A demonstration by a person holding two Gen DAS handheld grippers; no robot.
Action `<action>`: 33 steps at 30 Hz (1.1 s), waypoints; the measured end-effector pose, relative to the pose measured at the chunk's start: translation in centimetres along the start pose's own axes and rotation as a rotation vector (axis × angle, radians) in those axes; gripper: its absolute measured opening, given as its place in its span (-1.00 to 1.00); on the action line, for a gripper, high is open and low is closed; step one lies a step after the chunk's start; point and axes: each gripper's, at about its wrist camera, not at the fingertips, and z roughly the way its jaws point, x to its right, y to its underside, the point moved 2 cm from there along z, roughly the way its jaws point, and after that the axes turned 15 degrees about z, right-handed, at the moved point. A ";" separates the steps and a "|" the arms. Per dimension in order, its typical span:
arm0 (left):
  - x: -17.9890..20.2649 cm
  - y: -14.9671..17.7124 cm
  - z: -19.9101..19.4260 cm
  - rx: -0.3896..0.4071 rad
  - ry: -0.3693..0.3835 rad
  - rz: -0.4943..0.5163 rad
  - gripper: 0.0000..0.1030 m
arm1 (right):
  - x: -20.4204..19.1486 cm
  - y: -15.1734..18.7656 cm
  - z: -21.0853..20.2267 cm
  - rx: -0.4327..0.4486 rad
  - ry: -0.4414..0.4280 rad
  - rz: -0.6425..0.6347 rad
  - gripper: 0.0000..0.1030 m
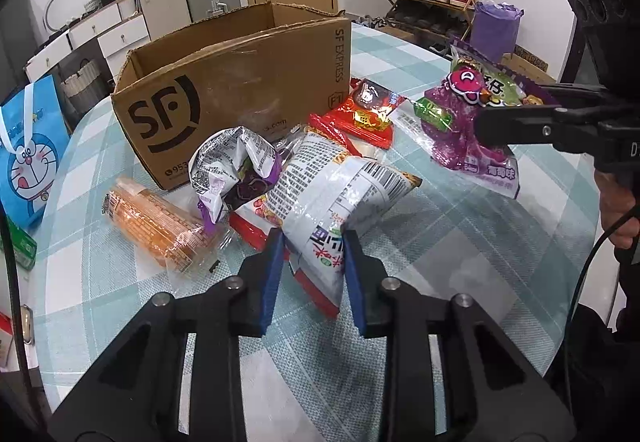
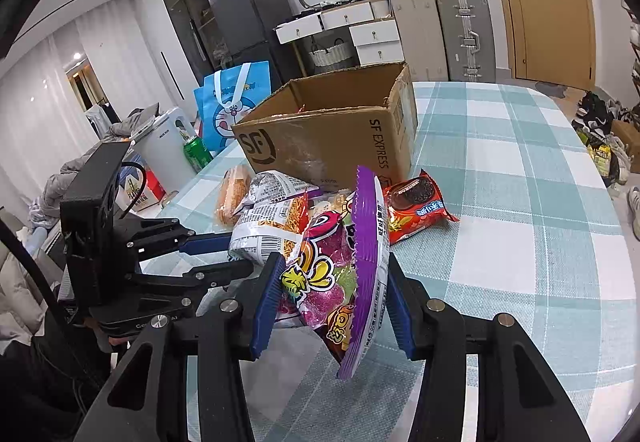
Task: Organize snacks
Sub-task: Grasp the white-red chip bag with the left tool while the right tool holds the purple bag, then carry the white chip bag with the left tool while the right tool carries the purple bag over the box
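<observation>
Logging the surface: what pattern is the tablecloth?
Teal and white checks on the tablecloth, clearest in the right wrist view.

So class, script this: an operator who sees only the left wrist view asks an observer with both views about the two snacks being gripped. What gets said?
Operator: How does the purple bag sit in the right gripper?
Observer: The purple gummy bag stands nearly edge-on between the right gripper pads, which press on both its faces.
Operator: I only see print and a barcode on my packet. What is it?
Observer: The noodle packet that the left gripper pinches has fried noodles pictured on its other face.
</observation>
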 end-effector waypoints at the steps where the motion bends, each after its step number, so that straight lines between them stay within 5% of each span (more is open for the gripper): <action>1: -0.1 0.1 -0.1 -0.001 0.001 0.000 -0.49 | 0.0 0.0 0.0 -0.002 0.000 0.000 -0.05; 9: -0.2 0.2 -0.9 -0.001 -0.006 0.009 -0.41 | 0.1 0.0 -0.1 0.003 0.000 0.002 -0.05; 10: -0.2 0.1 -1.0 0.002 -0.009 0.010 -0.33 | 0.2 -0.1 -0.1 0.003 0.000 0.003 -0.05; 12: -0.3 -0.2 -1.3 0.017 -0.015 0.017 0.20 | 0.4 -0.1 -0.1 0.002 0.003 0.004 -0.05; 16: 0.2 -1.1 -1.4 0.040 -0.003 0.071 0.52 | 0.6 -0.1 -0.1 -0.001 0.011 0.006 -0.05; 26: 0.3 -1.6 1.4 -0.023 -0.009 0.094 0.51 | 0.9 -0.1 0.0 -0.004 0.017 0.018 -0.05; 30: 0.6 -1.3 1.5 -0.021 -0.017 0.092 -0.09 | 0.9 0.1 0.0 -0.008 0.020 0.019 -0.05; 33: 0.6 -0.9 0.7 -0.006 0.012 0.075 -0.17 | 0.9 0.0 0.0 -0.003 0.017 0.017 -0.05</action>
